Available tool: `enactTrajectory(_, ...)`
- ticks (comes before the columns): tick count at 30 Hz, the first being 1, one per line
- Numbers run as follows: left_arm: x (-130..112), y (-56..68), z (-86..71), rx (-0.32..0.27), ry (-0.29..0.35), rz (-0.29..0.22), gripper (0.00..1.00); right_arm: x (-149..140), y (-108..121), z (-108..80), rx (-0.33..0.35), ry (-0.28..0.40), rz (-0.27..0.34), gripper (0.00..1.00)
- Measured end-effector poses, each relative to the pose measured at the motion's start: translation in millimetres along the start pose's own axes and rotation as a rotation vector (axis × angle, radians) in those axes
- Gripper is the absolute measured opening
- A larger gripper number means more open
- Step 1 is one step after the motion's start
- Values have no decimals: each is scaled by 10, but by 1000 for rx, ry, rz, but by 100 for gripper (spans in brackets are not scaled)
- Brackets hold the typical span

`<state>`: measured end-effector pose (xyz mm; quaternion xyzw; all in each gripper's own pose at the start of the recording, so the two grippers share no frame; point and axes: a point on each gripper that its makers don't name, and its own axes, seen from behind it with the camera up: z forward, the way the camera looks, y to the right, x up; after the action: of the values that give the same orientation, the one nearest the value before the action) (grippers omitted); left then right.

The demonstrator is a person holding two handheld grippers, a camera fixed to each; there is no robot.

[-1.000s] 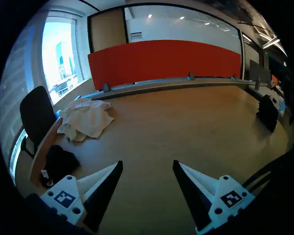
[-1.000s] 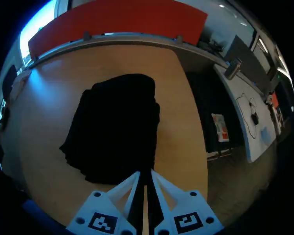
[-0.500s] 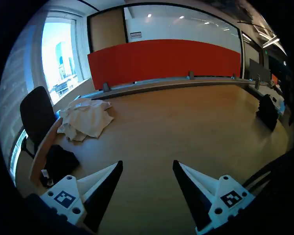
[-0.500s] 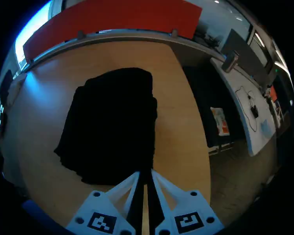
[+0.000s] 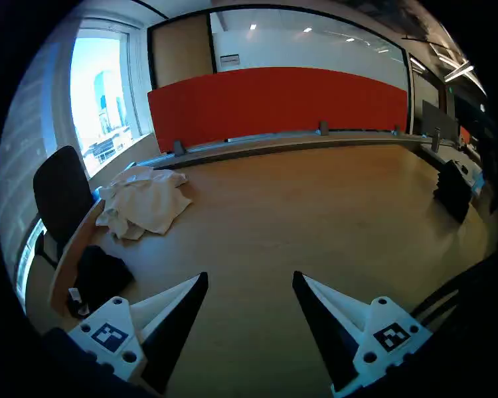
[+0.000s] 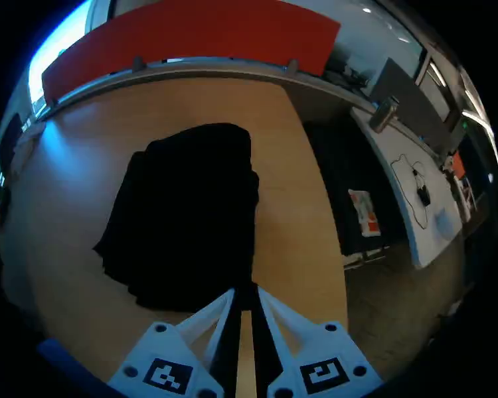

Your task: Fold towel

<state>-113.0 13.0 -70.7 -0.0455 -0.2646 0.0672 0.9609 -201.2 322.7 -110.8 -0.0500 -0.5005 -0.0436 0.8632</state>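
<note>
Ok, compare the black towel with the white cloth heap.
The black towel lies flat with fairly straight edges; the white cloth heap is crumpled. The black towel sits at the right gripper's fingertips; the white cloth heap lies well ahead of the open left gripper. Both rest on the wooden table.

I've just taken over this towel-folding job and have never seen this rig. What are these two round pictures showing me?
A person holds a two-finger gripper in each hand, and a fisheye camera rides on each, looking along its fingers. In the left gripper view, the left gripper is open above the wooden table and holds nothing. A crumpled pale cloth pile lies at the far left. In the right gripper view, the right gripper has its fingers almost together at the near edge of a black towel on the table. I cannot tell whether it pinches the towel.
</note>
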Motion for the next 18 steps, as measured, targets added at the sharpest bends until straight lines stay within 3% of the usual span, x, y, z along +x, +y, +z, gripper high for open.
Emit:
enactTrajectory(5, 21, 4, 12, -4, 4, 1, 95, -32, 60, -27, -22, 0, 4, 19)
enactTrajectory(11, 35, 9, 21, -7, 7, 1, 94, -65, 114, -63, -47, 0, 8, 79)
enactTrajectory(12, 38, 12, 20, -8, 8, 1, 94, -73, 115, -68, -49, 0, 9, 85)
enactTrajectory(18, 48, 18, 11, -10, 12, 1, 94, -84, 93, -112, -47, 11, 19, 94)
